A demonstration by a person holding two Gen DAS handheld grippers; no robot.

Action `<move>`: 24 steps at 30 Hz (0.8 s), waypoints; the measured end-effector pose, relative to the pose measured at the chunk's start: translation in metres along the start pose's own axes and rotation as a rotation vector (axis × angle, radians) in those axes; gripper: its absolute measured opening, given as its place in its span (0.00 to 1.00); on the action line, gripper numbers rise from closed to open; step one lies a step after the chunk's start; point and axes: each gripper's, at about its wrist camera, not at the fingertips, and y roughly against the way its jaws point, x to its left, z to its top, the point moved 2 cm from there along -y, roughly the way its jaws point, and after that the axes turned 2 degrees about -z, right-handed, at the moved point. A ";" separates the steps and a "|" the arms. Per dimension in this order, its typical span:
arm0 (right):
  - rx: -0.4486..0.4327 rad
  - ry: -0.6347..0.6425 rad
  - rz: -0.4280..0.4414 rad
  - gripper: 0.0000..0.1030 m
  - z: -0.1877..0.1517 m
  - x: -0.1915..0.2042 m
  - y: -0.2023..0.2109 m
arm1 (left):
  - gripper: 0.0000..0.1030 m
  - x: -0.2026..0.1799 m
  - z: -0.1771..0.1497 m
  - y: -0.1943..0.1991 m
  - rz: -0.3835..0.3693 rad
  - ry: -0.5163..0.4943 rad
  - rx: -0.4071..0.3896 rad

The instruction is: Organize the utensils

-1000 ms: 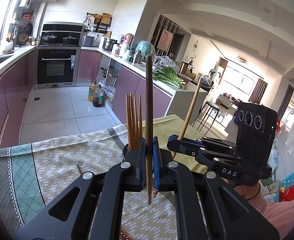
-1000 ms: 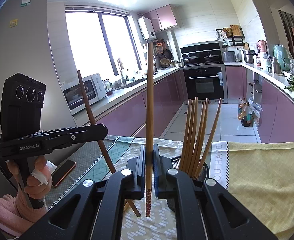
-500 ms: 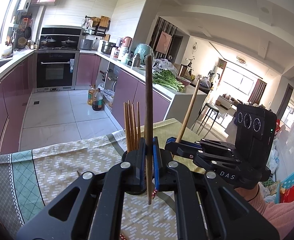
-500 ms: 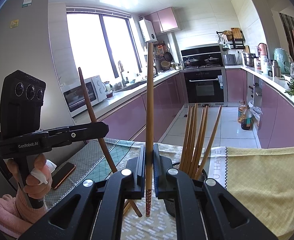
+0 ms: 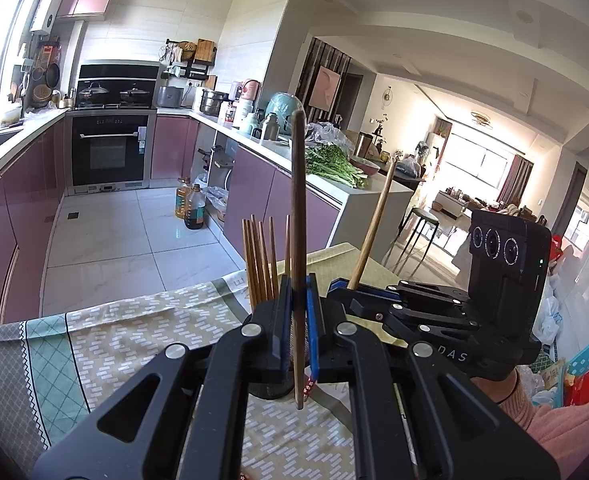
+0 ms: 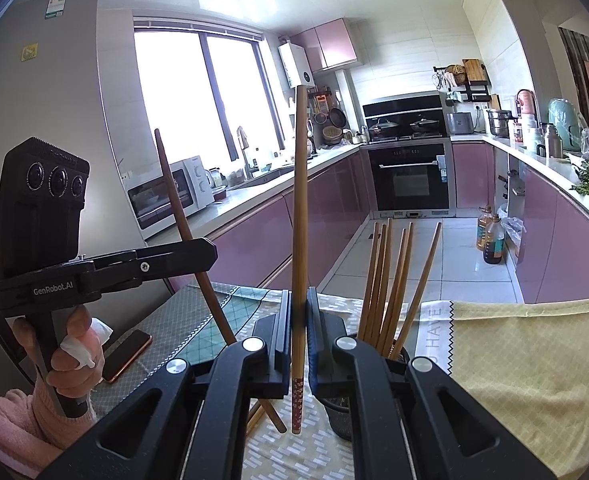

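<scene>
My left gripper (image 5: 297, 312) is clamped on a dark chopstick (image 5: 297, 216), upright. My right gripper (image 6: 298, 320) pinches a lighter chopstick (image 6: 299, 208), upright too. Both sit just beside the holder (image 6: 398, 356) of chopsticks (image 6: 390, 280), on the tablecloth (image 5: 134, 344).

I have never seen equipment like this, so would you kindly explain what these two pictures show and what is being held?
There is no robot here: a person carries a hand-held pair of tongs in each hand, and each has a wide-angle camera looking forward along its fingers. One picture comes from the left tongs, the other from the right tongs; each also shows the other tool from the side. Both tongs are shut, each on one chopstick held roughly upright: the left on a dark chopstick, the right on a lighter chopstick with a patterned red end. Below is a table with a patterned cloth. On it stands a dark holder with several chopsticks already in it, and a phone lies near the left hand.
</scene>
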 end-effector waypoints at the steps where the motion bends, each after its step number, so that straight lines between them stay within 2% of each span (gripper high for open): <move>1: 0.000 0.000 0.000 0.06 0.000 0.000 0.000 | 0.07 0.000 0.001 -0.001 0.000 0.000 0.000; 24: -0.038 0.023 -0.005 0.06 0.010 -0.002 0.005 | 0.07 -0.007 0.009 0.001 -0.003 -0.033 -0.040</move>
